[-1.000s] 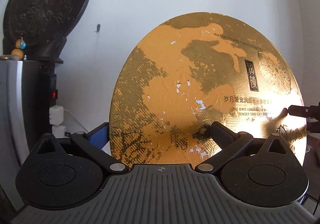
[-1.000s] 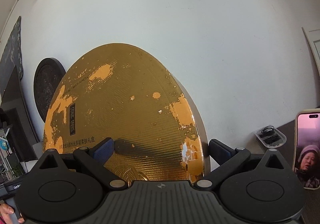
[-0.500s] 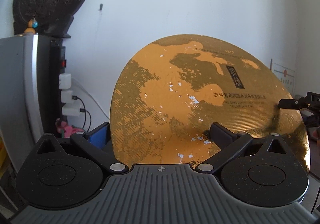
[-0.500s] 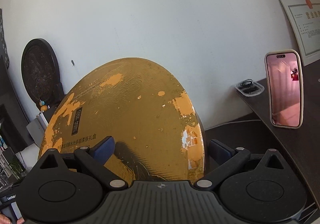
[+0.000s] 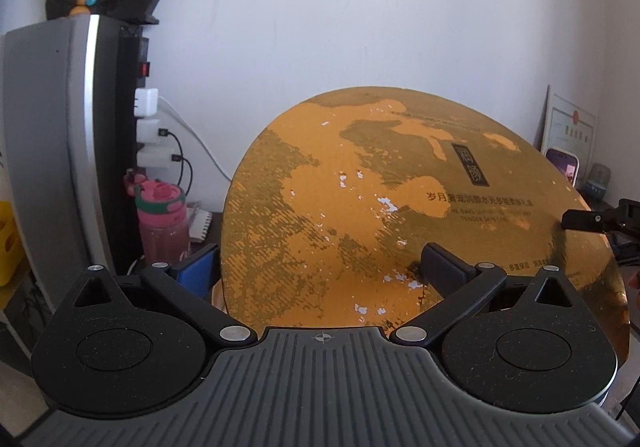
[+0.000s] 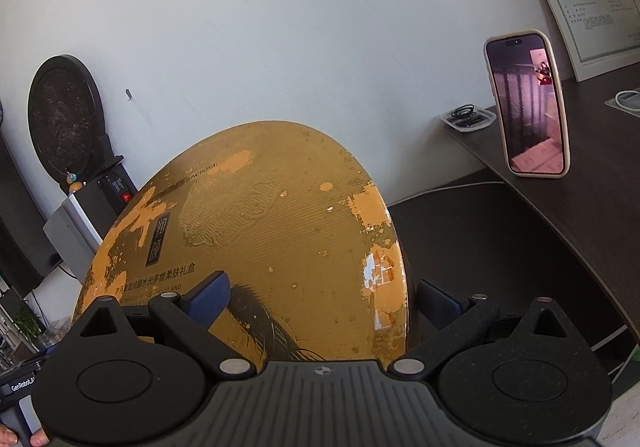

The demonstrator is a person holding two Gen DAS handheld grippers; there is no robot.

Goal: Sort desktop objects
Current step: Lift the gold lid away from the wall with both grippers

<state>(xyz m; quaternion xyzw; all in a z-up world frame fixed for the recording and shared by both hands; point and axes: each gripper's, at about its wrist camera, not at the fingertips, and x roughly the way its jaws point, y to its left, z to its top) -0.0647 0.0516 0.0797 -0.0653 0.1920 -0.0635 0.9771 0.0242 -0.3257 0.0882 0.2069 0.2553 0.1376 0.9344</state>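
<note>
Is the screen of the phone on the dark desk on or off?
On. The phone stands upright on the desk, and its screen shows a lit pinkish picture.

Gold box (image 5: pixel 360 207) underside hidden

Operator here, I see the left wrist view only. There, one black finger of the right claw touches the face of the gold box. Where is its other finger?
Observer: In the right wrist view the right claw straddles the gold box: one finger lies on the printed face, the other sits behind the rim.
Operator: What is on the desk behind the phone?
Observer: A small clear tray with black cables in it stands by the wall.
</note>
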